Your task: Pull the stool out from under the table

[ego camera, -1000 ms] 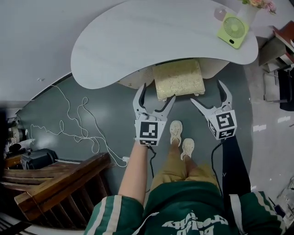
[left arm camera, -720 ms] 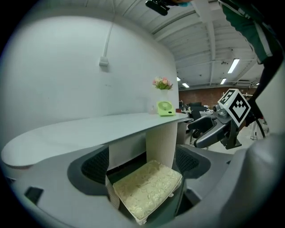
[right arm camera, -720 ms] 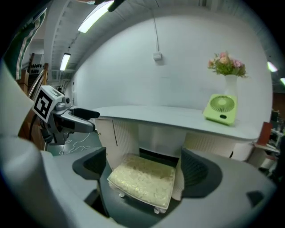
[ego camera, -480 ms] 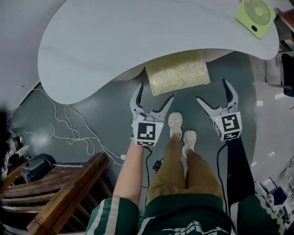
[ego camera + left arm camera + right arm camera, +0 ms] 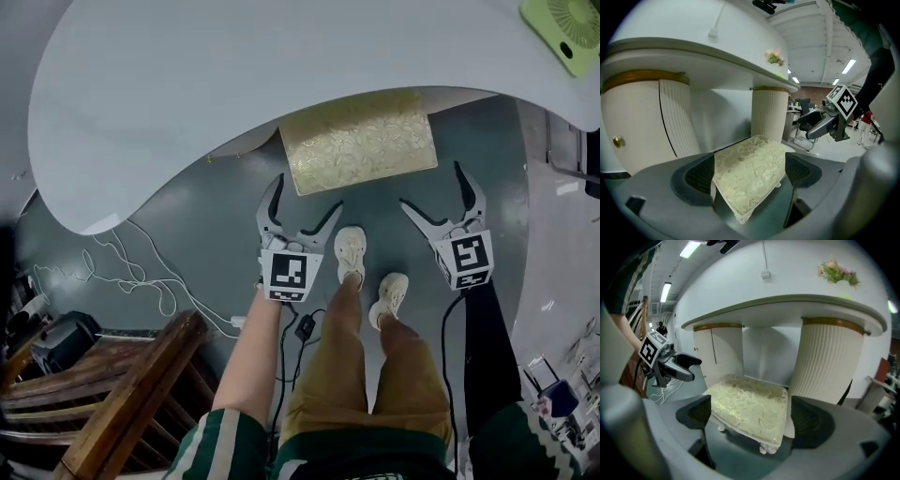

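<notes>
Both grippers have come down lower and closer. The left gripper [image 5: 305,200] and right gripper [image 5: 432,192] now look beneath the white surface [image 5: 187,84] at the gold-cushioned stool [image 5: 361,141], still tucked under its near edge. Both sets of jaws are spread wide, empty, just short of the stool.

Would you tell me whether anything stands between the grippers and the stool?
Nothing visible does: bare floor separates left gripper and right gripper from the stool. The person's shoes stand where it must come.
</notes>
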{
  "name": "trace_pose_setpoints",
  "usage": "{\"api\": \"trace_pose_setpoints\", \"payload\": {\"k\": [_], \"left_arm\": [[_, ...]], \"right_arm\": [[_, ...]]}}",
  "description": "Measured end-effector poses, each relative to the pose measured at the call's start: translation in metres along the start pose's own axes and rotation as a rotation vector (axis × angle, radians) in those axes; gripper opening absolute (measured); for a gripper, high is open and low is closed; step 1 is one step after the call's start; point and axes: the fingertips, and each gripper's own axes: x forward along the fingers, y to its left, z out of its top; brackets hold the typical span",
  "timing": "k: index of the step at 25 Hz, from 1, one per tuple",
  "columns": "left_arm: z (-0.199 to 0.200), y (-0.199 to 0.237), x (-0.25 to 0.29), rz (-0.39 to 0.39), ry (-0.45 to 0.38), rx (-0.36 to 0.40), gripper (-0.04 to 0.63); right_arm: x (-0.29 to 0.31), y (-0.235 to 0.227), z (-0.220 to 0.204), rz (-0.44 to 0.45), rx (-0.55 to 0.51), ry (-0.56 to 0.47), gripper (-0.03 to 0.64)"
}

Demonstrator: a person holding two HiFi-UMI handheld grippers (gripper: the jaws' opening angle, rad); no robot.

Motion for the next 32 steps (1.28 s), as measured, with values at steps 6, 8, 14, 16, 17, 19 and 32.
{"api": "trace_pose_setpoints", "payload": {"k": [6,8,14,16,17,19,32], "left_arm": [[-0.067,0.005,0.019,0.047,0.059,-0.043,0.453],[-0.085,0.006,0.023,0.05,0.076,-0.042,0.453],[-0.124,0.01,0.035,0.069,0.113,-0.025,0.453],[-0.136,0.013,0.041,0.079,0.124,-0.031,0.454],[-0.143,0.014,0.044,0.085,0.13,-0.036,0.453],[-0.154,0.017,0.049,0.095,0.139,-0.044,0.453],[-0.185,0.015,0.09,0.058,0.142,-0.07,0.453]], "right_arm": [[0.037,-0.014,-0.06,0.018,-0.017,0.022,0.558],[0.047,-0.019,-0.074,0.024,-0.03,0.024,0.565],[0.074,-0.031,-0.108,0.034,-0.059,0.049,0.571],[0.081,-0.034,-0.12,0.035,-0.062,0.061,0.572],[0.085,-0.035,-0.126,0.036,-0.057,0.065,0.574],[0.091,-0.035,-0.136,0.036,-0.046,0.07,0.572],[0.128,-0.047,-0.175,0.001,-0.01,0.057,0.572]]}}
